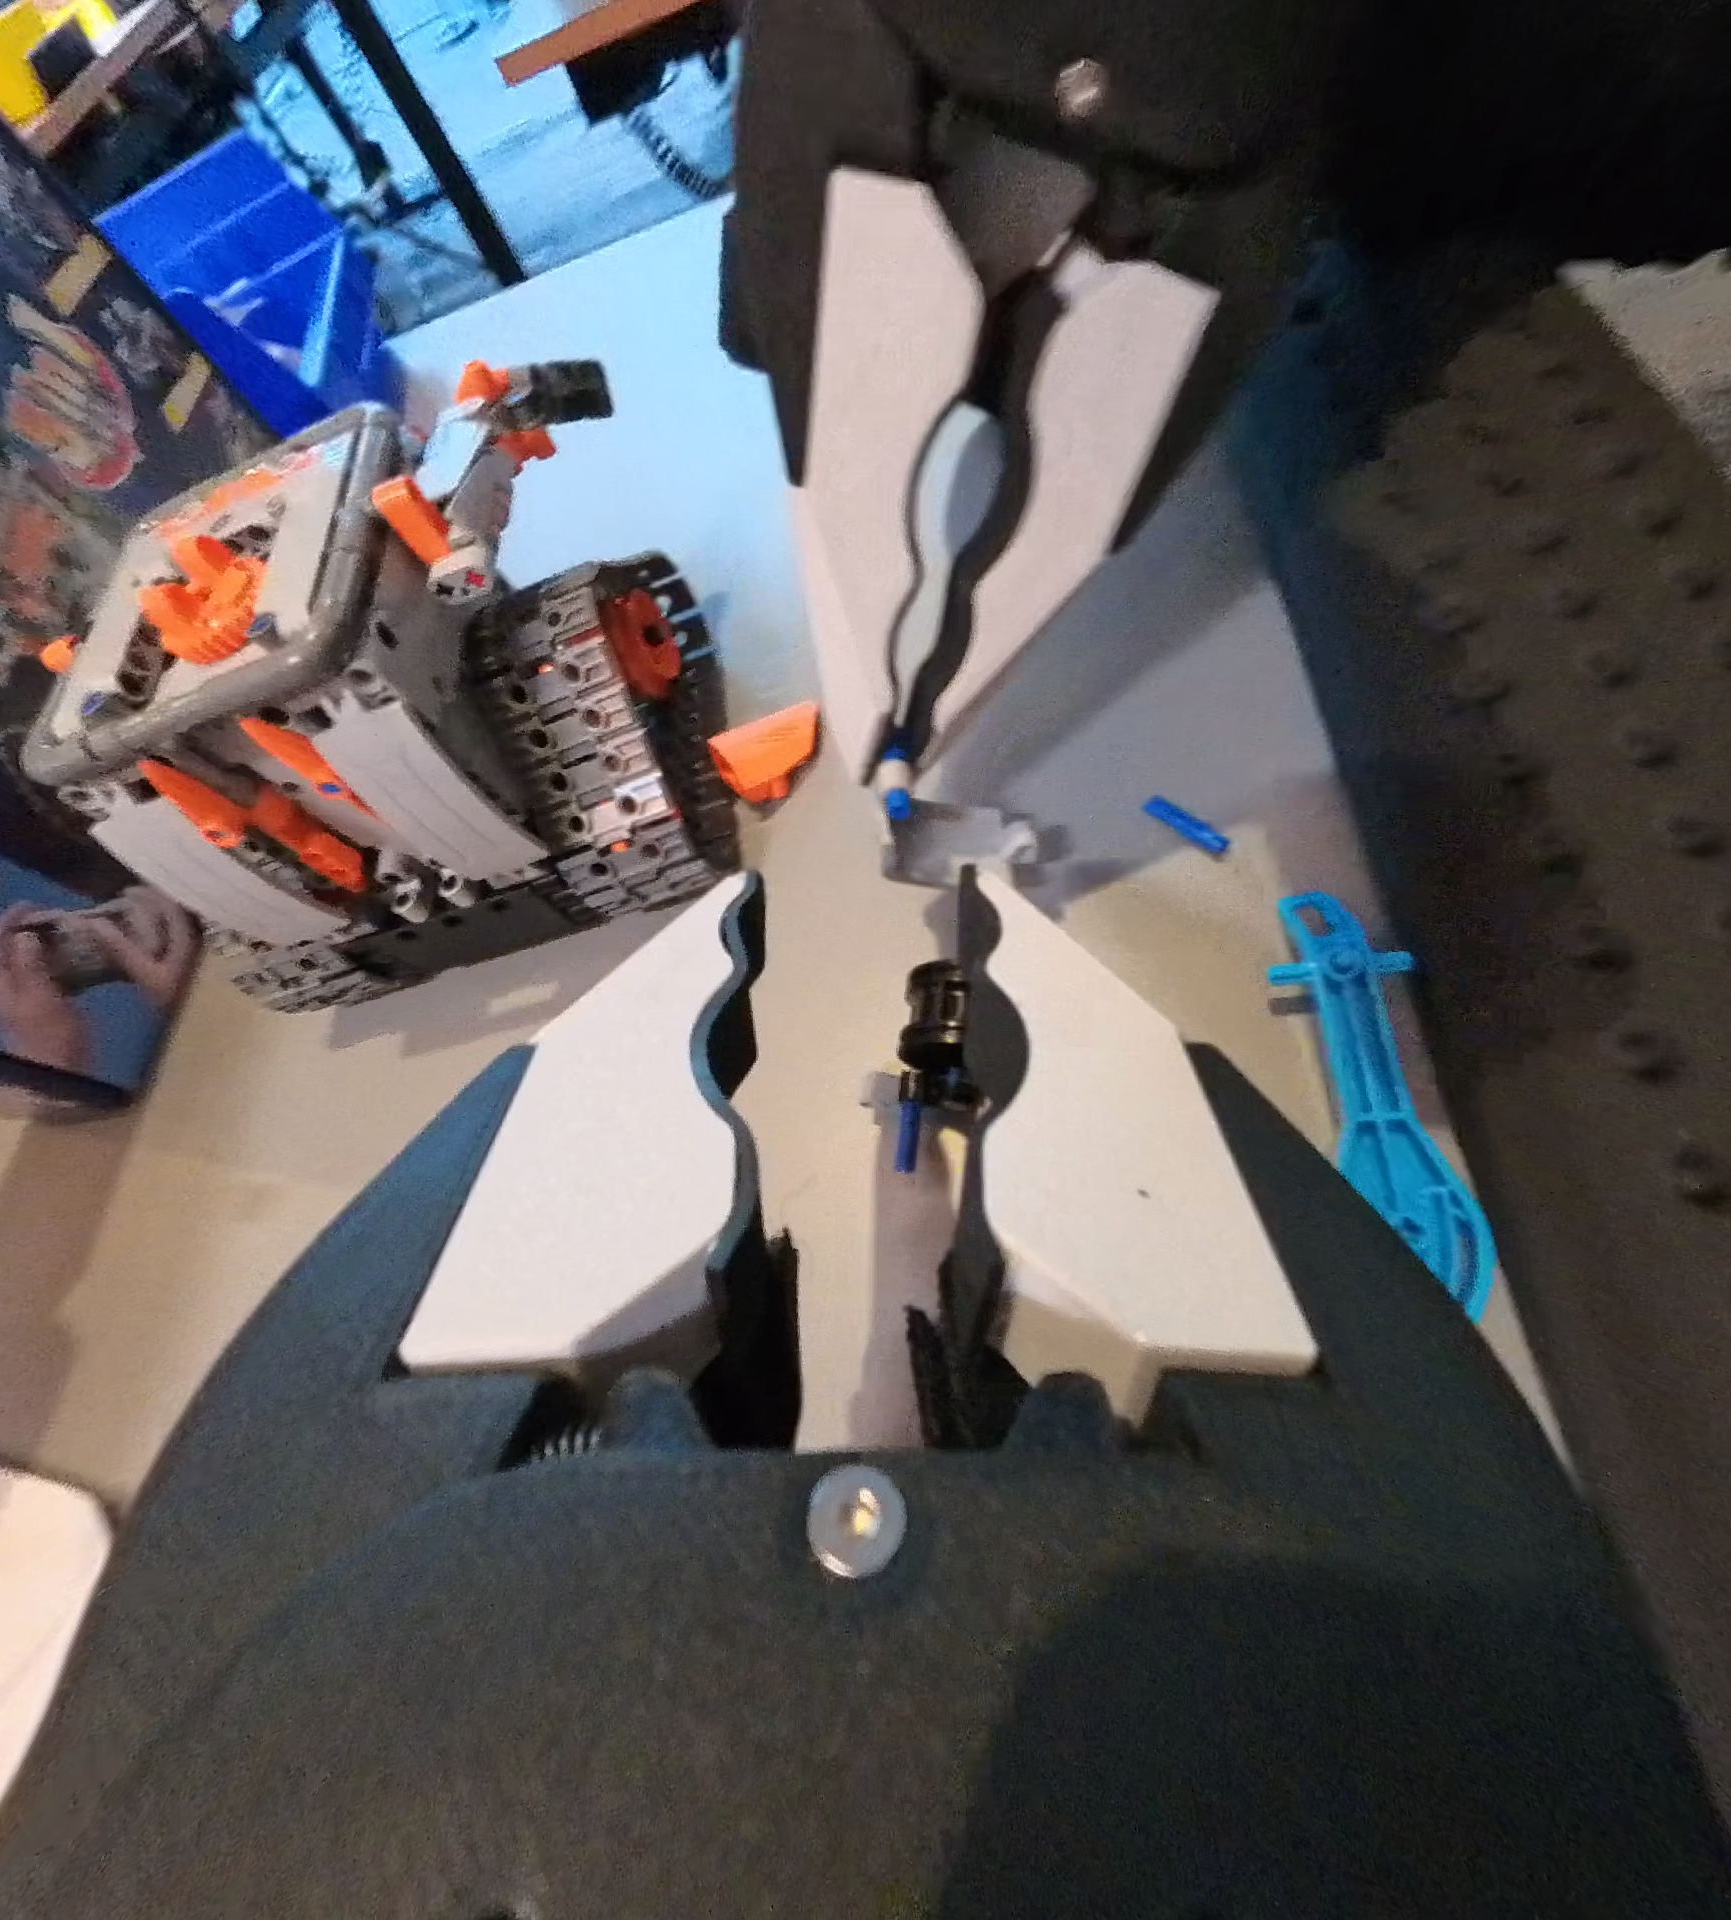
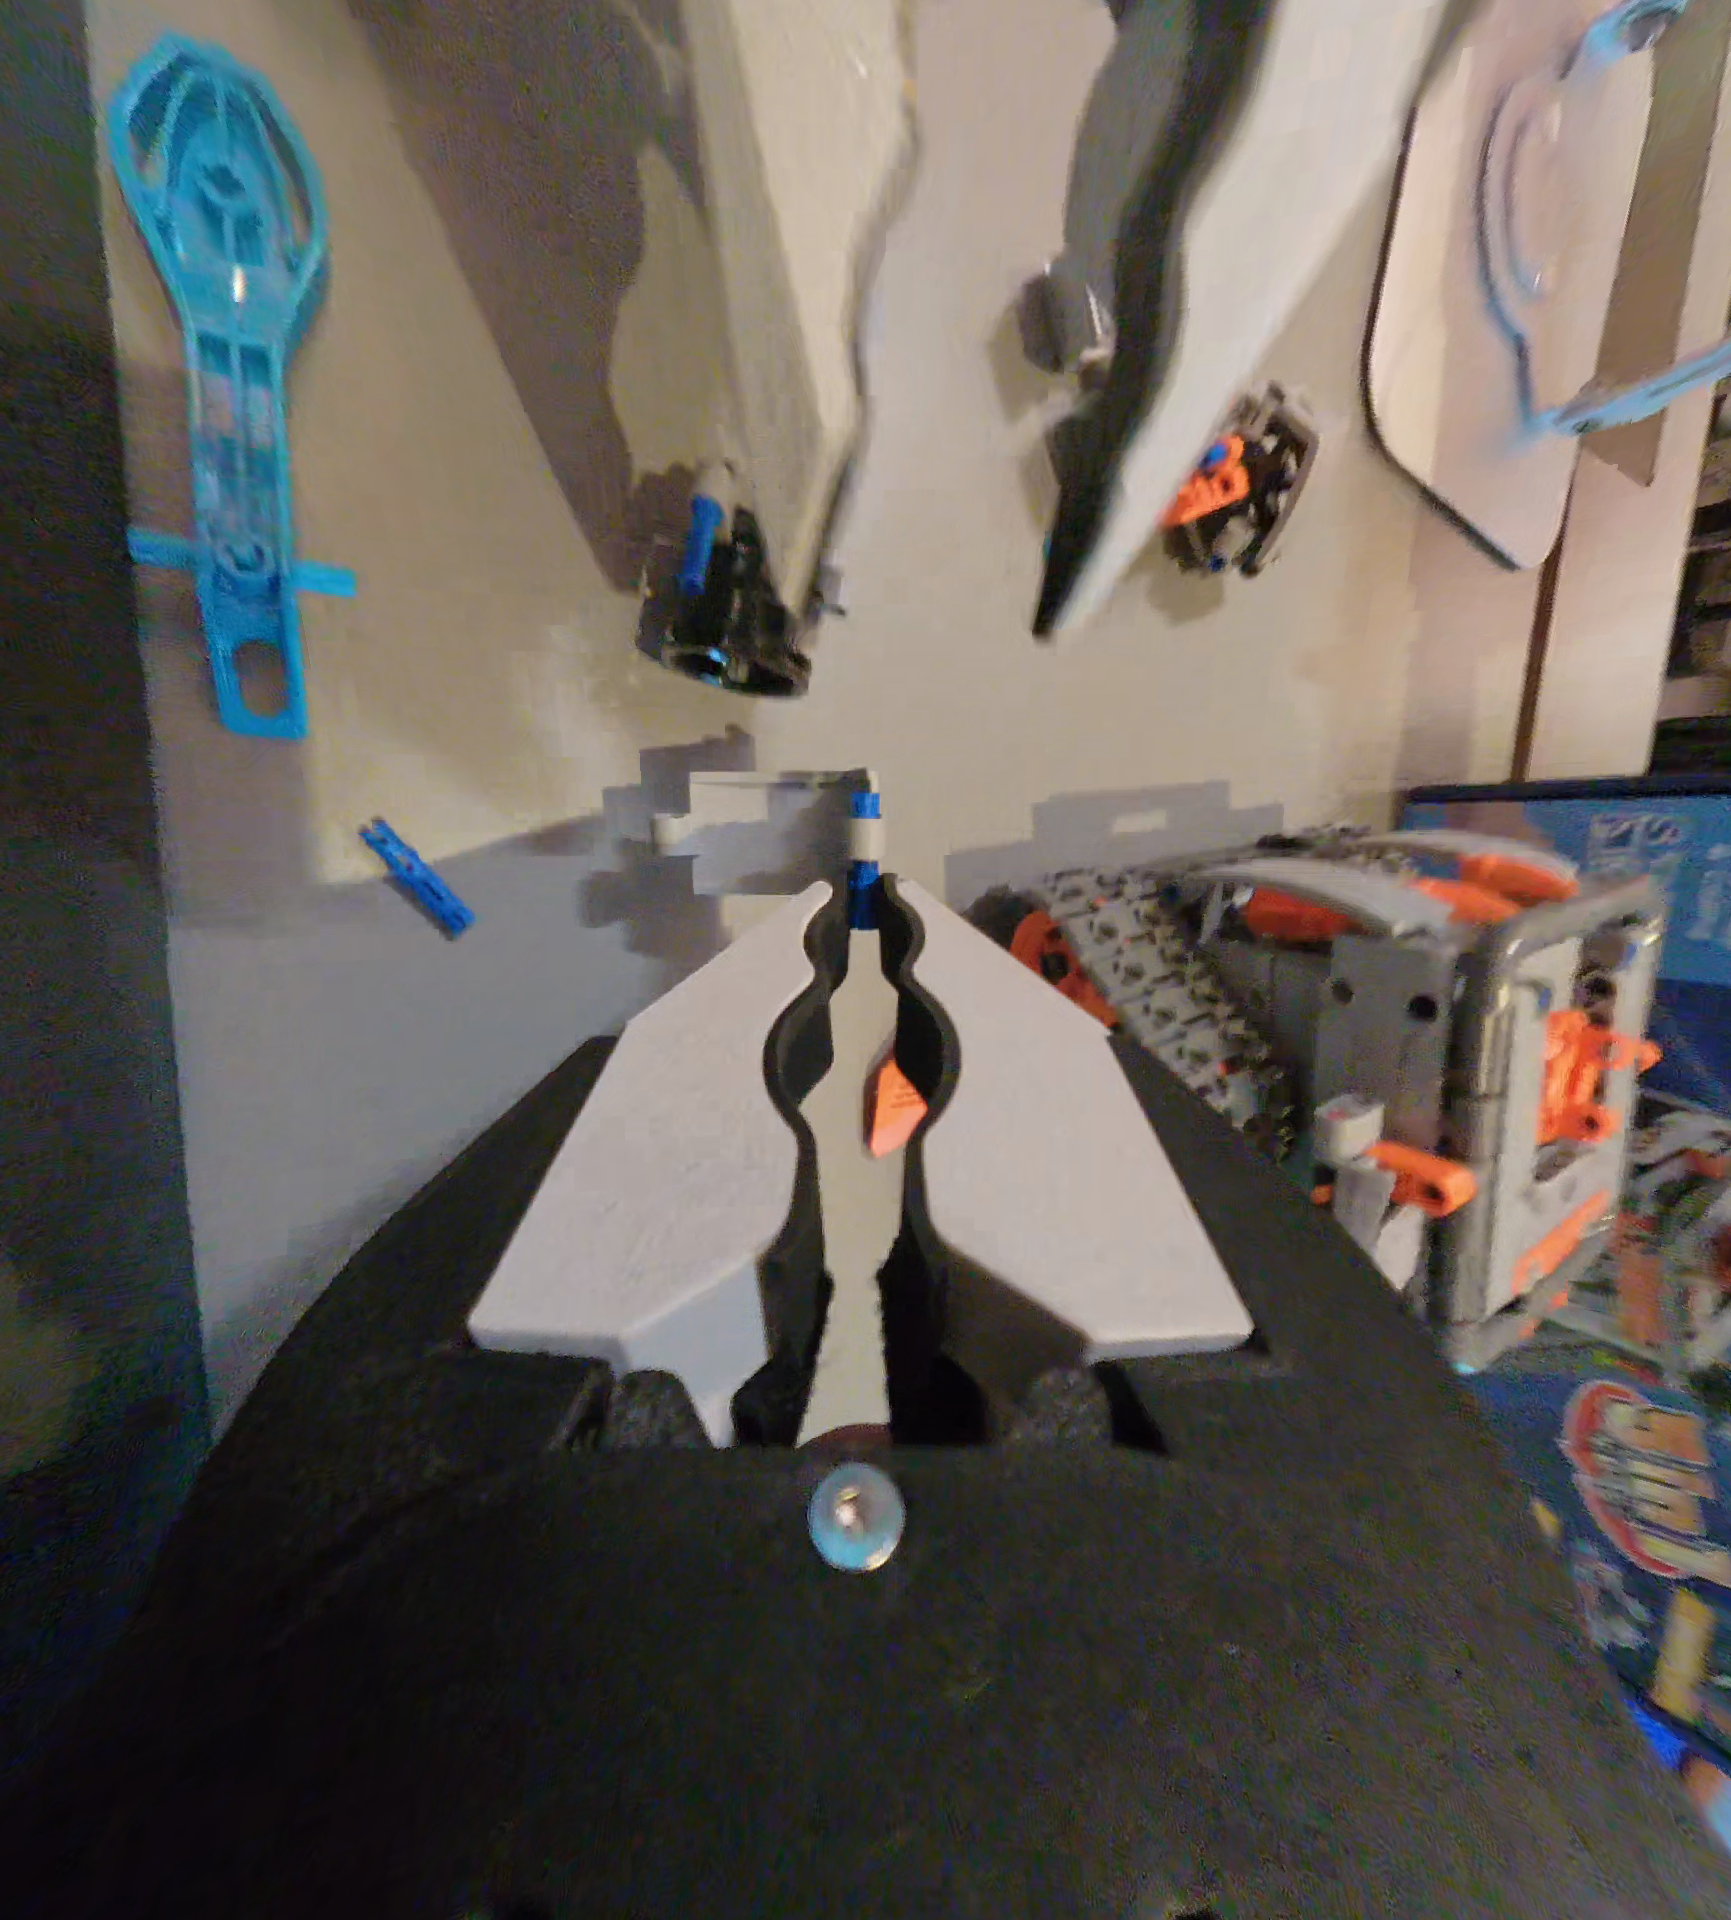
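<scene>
A short blue pin (image 2: 862,891) sits pinched at the very tips of the right gripper (image 2: 863,914), whose fingers are drawn almost together around it. The pin's far end runs into a small white sleeve (image 2: 867,833) at the corner of a flat grey piece (image 2: 747,821) lying on the pale table (image 2: 487,1018). Facing it, the left gripper (image 1: 861,894) hangs low over the table with its fingers spread apart and nothing clamped. A small black connector (image 1: 934,1023) carrying its own bit of blue lies between them, hard by the right-hand finger; whether it touches that finger I cannot tell. Beside the grey piece lies a loose blue rod (image 1: 1185,826), and farther out a light-blue plastic tool (image 1: 1380,1101), near the edge of a dark studded mat (image 1: 1619,831). On the other side stands a grey-and-orange tracked model (image 1: 373,707), with an orange wedge (image 1: 767,743) just beside its track. A printed box (image 1: 19,935) stands behind it.
</scene>
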A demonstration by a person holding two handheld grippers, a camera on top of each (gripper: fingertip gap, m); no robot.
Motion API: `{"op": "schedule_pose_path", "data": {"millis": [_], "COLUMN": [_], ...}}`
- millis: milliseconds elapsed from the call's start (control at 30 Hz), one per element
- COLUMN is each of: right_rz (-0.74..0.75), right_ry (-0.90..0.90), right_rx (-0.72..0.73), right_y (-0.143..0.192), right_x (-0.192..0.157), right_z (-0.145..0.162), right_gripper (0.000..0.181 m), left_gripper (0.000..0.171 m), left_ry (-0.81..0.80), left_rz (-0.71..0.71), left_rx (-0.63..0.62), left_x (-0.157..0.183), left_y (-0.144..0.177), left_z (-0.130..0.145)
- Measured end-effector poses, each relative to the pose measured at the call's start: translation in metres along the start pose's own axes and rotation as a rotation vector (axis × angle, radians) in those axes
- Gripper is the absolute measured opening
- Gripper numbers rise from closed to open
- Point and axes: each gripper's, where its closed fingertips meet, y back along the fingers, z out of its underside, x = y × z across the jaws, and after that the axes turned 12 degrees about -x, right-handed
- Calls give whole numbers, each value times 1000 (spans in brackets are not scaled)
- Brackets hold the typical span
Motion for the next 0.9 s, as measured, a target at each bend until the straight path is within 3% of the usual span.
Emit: {"op": "schedule_pose_path", "data": {"millis": [167,300,400,533,633,733,900], "right_rz": [86,120,125,-55,-402,-741,-958], "right_ry": [17,11,-103,-337,-504,-547,-472], "right_rx": [16,83,247,543,802,956,1012], "right_y": [21,36,53,77,95,107,109], "right_x": [8,13,29,46,44,34,9], "right_z": [-27,-43,-53,-58,-64,-72,-85], "right_gripper": [1,3,5,22,27,46,29], "left_gripper": [13,6,6,6,6,6,5], "left_ry": [-93,-68,32,121,76,-78,-328], "left_rz": [-35,-46,-14,72,62,-5,-159], "left_rx": [-50,26,152,347,448,424,354], "left_x": [10,7,-3,-10,-12,-1,17], "left_y": [-8,3,20,46,66,72,77], "left_z": [2,-9,-20,-36,-46,-52,-60]}}
